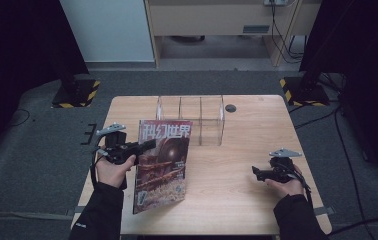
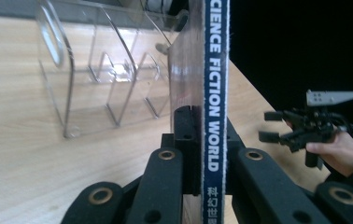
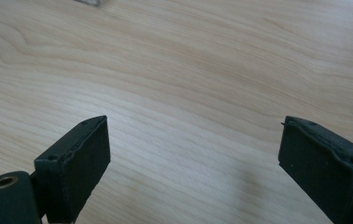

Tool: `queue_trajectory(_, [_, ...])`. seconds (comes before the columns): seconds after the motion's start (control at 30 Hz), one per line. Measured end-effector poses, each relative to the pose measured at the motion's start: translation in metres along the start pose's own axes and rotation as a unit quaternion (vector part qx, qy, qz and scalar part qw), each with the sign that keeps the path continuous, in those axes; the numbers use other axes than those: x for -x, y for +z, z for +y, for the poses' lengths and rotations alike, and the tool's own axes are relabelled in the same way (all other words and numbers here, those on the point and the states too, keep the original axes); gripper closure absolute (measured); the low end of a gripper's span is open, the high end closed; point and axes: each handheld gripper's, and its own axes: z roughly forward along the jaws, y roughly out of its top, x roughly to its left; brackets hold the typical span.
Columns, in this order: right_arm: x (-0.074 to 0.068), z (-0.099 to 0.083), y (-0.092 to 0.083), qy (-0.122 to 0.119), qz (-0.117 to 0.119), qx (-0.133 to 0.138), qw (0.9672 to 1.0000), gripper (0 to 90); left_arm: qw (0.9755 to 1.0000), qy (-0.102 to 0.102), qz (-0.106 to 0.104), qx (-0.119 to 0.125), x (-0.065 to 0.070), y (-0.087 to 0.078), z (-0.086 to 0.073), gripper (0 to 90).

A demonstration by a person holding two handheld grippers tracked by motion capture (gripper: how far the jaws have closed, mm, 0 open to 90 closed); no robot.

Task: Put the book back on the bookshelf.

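Two grippers work over a wooden counter (image 1: pixel 237 175) in the high view. The left gripper (image 1: pixel 147 145), held in the person's left hand (image 1: pixel 111 170), has its fingers clenched on the spine edge of a magazine (image 1: pixel 162 165), which stands upright near the counter's left side, cover facing right. A clear acrylic rack (image 1: pixel 191 120) with upright dividers sits at the far middle, just beyond the magazine. The right gripper (image 1: pixel 255 172), in the right hand (image 1: pixel 287 186), hovers low over the near right part of the counter, well apart from the magazine.

Left gripper view: the fingers (image 2: pixel 186 130) press both sides of the magazine's blue spine (image 2: pixel 214 93), printed "SCIENCE FICTION WORLD". The clear rack (image 2: pixel 95 65) stands to the far left; the right gripper (image 2: pixel 270 126) shows farther off at right.

Right gripper view: the fingers (image 3: pixel 81 163) stand released, wide apart, with bare counter (image 3: pixel 188 84) between them
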Motion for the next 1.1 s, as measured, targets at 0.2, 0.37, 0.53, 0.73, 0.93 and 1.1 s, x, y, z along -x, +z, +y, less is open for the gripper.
queue_trajectory(0.2, [0.014, -0.011, 0.001, -0.004, -0.019, -0.028, 0.9994, 9.1, 0.9995, 0.002, 0.022, 0.024, 0.001, -0.009, 0.013, 83.6])
queue_trajectory(0.37, [0.018, -0.017, 0.006, -0.005, -0.027, -0.045, 0.9986, 8.3, 0.9978, 0.005, 0.049, 0.044, -0.002, -0.015, 0.023, 83.6])
queue_trajectory(0.53, [0.020, -0.021, 0.008, 0.002, -0.027, -0.035, 0.9990, 5.8, 0.9957, -0.002, 0.062, 0.069, -0.006, -0.020, 0.030, 83.6])
queue_trajectory(0.73, [0.019, -0.027, 0.010, 0.006, -0.029, -0.004, 0.9995, 3.0, 0.9934, -0.002, 0.076, 0.086, -0.007, -0.021, 0.040, 83.7])
queue_trajectory(0.93, [0.019, -0.027, 0.010, 0.002, -0.027, -0.007, 0.9996, 2.5, 0.9904, 0.003, 0.091, 0.104, -0.007, -0.016, 0.048, 83.7])
queue_trajectory(1.1, [0.019, -0.027, 0.010, 0.005, -0.028, -0.006, 0.9996, 2.3, 0.9885, 0.006, 0.104, 0.109, -0.009, -0.008, 0.055, 83.7])
